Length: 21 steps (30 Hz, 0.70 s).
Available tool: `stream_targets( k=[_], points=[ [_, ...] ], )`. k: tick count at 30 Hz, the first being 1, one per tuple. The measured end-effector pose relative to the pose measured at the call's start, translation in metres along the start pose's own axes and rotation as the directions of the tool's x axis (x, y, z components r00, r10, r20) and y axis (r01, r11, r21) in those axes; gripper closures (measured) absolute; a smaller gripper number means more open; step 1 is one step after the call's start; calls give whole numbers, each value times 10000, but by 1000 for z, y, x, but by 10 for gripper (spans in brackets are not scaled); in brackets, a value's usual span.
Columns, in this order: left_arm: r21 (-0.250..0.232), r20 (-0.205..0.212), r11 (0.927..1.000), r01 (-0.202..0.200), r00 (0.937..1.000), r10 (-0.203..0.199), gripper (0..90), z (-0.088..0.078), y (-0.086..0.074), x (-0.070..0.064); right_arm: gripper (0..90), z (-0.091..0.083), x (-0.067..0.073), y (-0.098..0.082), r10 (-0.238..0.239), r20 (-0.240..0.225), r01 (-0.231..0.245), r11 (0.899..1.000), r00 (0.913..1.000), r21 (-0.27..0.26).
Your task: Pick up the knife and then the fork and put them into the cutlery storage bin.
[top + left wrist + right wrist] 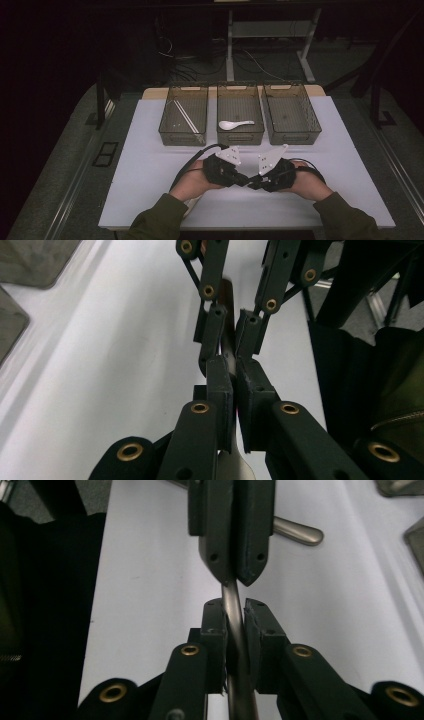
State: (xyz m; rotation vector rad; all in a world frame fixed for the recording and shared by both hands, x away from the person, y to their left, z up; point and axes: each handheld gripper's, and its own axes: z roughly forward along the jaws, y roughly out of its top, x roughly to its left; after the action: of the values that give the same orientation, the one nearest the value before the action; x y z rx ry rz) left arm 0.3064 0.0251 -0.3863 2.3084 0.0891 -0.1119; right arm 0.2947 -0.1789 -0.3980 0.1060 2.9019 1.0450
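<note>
While both hands meet low over the near middle of the white bench [150, 150], the left tool [243, 181] and the right tool [251, 182] point at each other, tip to tip, with a slim metal utensil [235, 625] caught between them. From the right gripper view, the right tool [235, 611] has its jaws drawn in on the grey handle of that utensil, which runs straight up the gap between its pads and on into the left tool's jaws just ahead of it; the handle's rounded end sticks out to the right of those far jaws. No earlier picture stands beside this one, so only the grip itself is told: the pads press on the metal from both sides. From the left gripper view, the left tool [234, 371] is likewise closed down to a narrow slit on the same utensil [228, 342], whose thin edge shows between its pads and continues forward into the right tool's jaws directly beyond. Which kind of utensil it is, I cannot tell, since its working end is hidden. Well ahead of both tools, across the bench, stand three clear bins in a row: the left bin [183, 131] holds pale chopsticks [186, 117], the middle bin [240, 134] a white spoon [235, 124], and the right bin [295, 132] lies beyond the right tool.
</note>
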Motion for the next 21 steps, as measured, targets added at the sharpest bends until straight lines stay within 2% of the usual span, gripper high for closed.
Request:
stream_targets(
  k=[3, 7, 8, 10, 11, 12, 15, 19, 21],
  points=[
    [133, 65, 9998, -124, 9999, 124, 844, 0, 1, 0, 813, 2, 2, 1, -147, -111, 149, 9998, 9998, 138],
    [10, 46, 9997, -238, 9997, 238, 838, 0, 0, 0, 824, 4, 2, 1, -29, -203, 35, 9996, 9998, 285],
    [-129, 38, 9998, -148, 9999, 148, 837, 0, 0, 0, 829, 5, 2, 1, 12, -229, -5, 9996, 9997, 284],
    [-248, 61, 9995, -204, 9998, 206, 860, -3, 0, 0, 871, 6, 1, 1, 54, -288, -45, 9995, 9996, 299],
    [-321, -19, 9994, -153, 9999, 153, 838, -4, 0, -1, 871, 7, 2, 1, 83, -289, -74, 9994, 9995, 336],
    [-377, -33, 9992, -128, 9999, 127, 780, -5, -1, 0, 871, 7, 1, 0, 128, -352, -116, 9993, 9993, 350],
    [-638, -283, 9980, 20, 9996, -38, 659, -11, -3, 0, 872, 6, 0, 0, 253, -184, -247, 9991, 9995, 356],
    [-1094, -441, 9938, 172, 9988, -222, 561, -23, -7, 0, 871, 3, -3, -3, 421, -84, -417, 9983, 9991, 413],
    [-1369, -626, 9899, 369, 9970, -458, 498, -29, -10, -1, 871, 2, -5, -5, 562, 51, -563, 9973, 9984, 474]
  ],
)
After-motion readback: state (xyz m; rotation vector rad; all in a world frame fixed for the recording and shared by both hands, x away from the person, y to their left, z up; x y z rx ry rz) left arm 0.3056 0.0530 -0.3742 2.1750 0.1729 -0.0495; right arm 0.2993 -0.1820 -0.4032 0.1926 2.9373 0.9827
